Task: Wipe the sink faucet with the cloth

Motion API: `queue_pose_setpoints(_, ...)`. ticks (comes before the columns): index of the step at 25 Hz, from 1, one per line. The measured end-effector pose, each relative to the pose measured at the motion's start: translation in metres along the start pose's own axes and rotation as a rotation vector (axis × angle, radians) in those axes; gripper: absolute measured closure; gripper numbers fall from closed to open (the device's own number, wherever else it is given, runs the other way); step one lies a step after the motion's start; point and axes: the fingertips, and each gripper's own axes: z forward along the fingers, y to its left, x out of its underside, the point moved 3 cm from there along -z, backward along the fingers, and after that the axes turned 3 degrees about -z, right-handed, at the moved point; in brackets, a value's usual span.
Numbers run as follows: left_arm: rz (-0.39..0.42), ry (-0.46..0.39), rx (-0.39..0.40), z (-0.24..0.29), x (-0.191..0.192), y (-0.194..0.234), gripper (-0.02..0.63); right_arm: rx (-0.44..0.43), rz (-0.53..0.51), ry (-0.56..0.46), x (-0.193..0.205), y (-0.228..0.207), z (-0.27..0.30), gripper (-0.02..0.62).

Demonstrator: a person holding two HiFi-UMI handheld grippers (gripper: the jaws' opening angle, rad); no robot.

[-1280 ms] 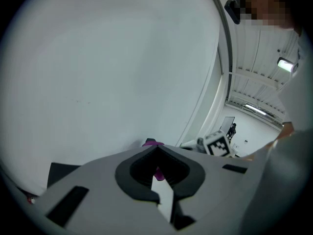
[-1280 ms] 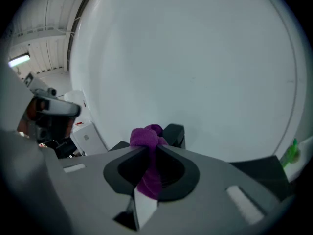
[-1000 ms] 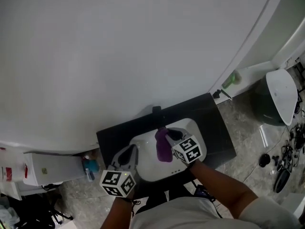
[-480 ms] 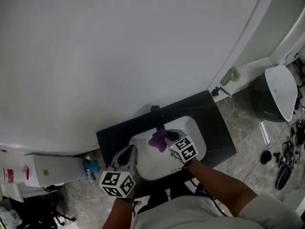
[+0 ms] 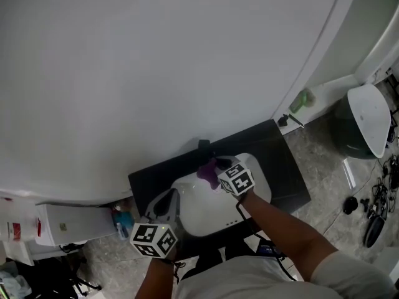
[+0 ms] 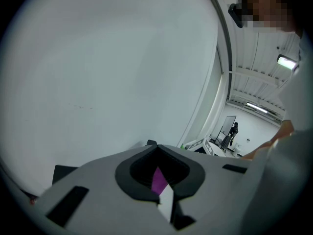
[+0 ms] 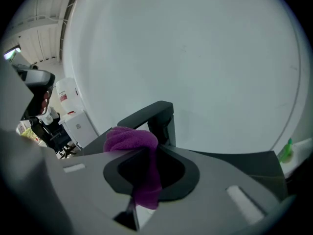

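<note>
A black faucet [image 5: 204, 146] stands at the back of a white sink [image 5: 206, 213] set in a black counter [image 5: 283, 167]. My right gripper [image 5: 216, 166] is shut on a purple cloth [image 5: 207, 170] and holds it against the faucet's spout. In the right gripper view the bunched purple cloth [image 7: 133, 142] hangs between the jaws of the right gripper [image 7: 141, 173], just in front of the faucet [image 7: 159, 117]. My left gripper [image 5: 166, 203] rests over the sink's left rim, its jaws together and holding nothing. In the left gripper view a sliver of the cloth [image 6: 158, 179] shows past the left gripper [image 6: 160, 187].
A plain white wall rises right behind the counter. A green bottle [image 5: 302, 101] lies on a ledge to the right, with a dark bin with a white lid [image 5: 365, 124] beyond it. A white box [image 5: 62, 223] and a blue item [image 5: 121, 222] sit low at the left.
My right gripper has carried the cloth up out of the basin to the faucet, and the hanging cloth is now bunched against the spout. The left gripper has stayed put.
</note>
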Motion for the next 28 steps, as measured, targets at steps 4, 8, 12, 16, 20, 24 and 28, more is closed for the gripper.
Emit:
queue_pose_setpoints(4, -0.01, 0.0, 0.002, 0.001, 0.003, 0.0, 0.602, -0.014, 0.032, -0.003, 0.029, 0.021, -0.025, 0.549)
queue_pose_setpoints(8, -0.009, -0.009, 0.015, 0.001, 0.001, -0.003, 0.601, -0.032, 0.053, -0.005, 0.041, 0.038, -0.057, 0.549)
queue_pose_setpoints(12, -0.001, -0.025, 0.02, -0.002, -0.009, -0.009, 0.601, -0.004, 0.021, -0.159, -0.037, 0.021, -0.074, 0.549)
queue_pose_setpoints(16, 0.002, -0.042, 0.011, -0.006, -0.013, -0.011, 0.602, 0.012, 0.002, -0.196, -0.112, -0.009, -0.036, 0.549)
queue_pose_setpoints(20, -0.009, -0.041, 0.004, -0.007, -0.008, -0.009, 0.603, 0.024, -0.018, -0.099, -0.095, -0.015, 0.001, 0.549)
queue_pose_setpoints(24, -0.01, -0.042, 0.001, -0.005, -0.009, -0.003, 0.601, 0.019, 0.013, -0.119, -0.06, 0.002, -0.021, 0.549)
queue_pose_setpoints(28, -0.014, -0.038, 0.01, -0.005, -0.008, -0.006, 0.601, -0.015, 0.073, -0.025, 0.005, 0.024, -0.045, 0.549)
